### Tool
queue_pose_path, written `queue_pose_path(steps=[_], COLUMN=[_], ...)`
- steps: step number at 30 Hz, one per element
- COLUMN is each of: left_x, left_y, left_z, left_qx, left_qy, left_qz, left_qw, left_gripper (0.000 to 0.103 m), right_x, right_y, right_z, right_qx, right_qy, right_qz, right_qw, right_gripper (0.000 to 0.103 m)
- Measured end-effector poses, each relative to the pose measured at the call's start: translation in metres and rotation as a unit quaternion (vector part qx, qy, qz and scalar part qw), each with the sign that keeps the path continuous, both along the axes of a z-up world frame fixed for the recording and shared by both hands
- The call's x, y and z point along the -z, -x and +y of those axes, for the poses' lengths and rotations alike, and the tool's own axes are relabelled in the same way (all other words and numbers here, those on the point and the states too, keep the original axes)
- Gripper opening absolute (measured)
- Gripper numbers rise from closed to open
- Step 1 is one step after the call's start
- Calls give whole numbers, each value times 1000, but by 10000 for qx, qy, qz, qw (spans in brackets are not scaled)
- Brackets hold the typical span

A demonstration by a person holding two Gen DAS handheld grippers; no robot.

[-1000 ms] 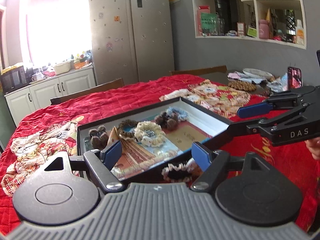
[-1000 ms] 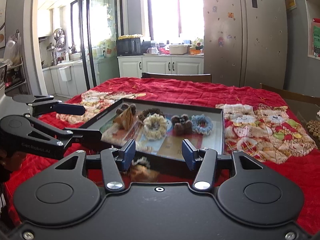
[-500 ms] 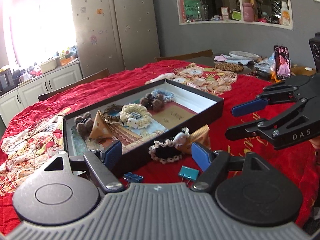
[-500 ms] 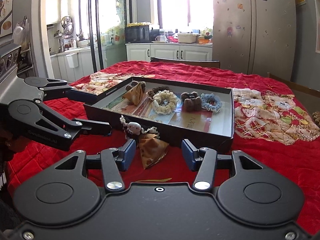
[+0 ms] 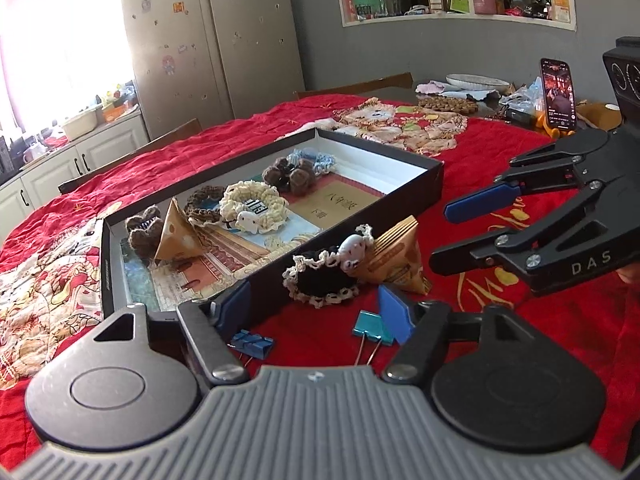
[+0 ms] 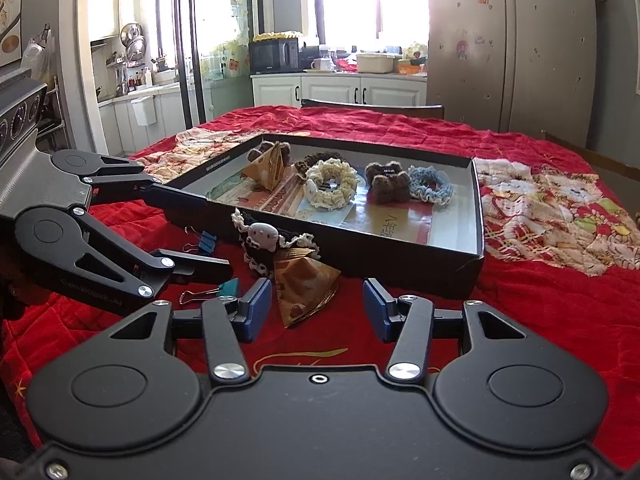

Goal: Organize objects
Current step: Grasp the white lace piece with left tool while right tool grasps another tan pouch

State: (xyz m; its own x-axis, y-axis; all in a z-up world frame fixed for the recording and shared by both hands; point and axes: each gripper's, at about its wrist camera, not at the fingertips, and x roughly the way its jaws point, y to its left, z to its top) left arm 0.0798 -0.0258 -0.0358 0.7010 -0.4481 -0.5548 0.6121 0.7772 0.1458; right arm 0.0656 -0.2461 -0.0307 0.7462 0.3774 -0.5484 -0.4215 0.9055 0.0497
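Left gripper (image 5: 314, 308) jaws stand wide apart, empty, above a teal binder clip (image 5: 372, 327); right gripper (image 6: 317, 305), marked "DAS", likewise spread and empty, faces a tan pyramid packet (image 6: 303, 283). Black scrunchie (image 5: 320, 276) touches the black tray (image 5: 420, 188) wall.

Red quilt (image 5: 500, 312) — tray (image 5: 400, 196), clips (image 5: 372, 327)

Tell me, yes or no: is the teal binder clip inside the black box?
No, the teal binder clip lies on the red cloth outside the black box, near the left gripper.
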Motion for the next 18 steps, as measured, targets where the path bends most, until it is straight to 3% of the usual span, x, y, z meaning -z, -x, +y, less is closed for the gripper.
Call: queue_pose_path(steps=[13,18], left_x=[8,11], left_y=[-7,-7], left_z=[-11,-13], left_qx=[66,97], left_qy=[-213,-250], left_qz=[-82,-104], left_qw=[9997,9996], left_gripper=[67,65], right_x=[10,12], right_y=[-24,-33], right_z=[15,15], right_qx=[-122,-213], right_qy=[-45,-104], right_qz=[165,322], right_qw=[9998,9992], right_gripper=[49,44])
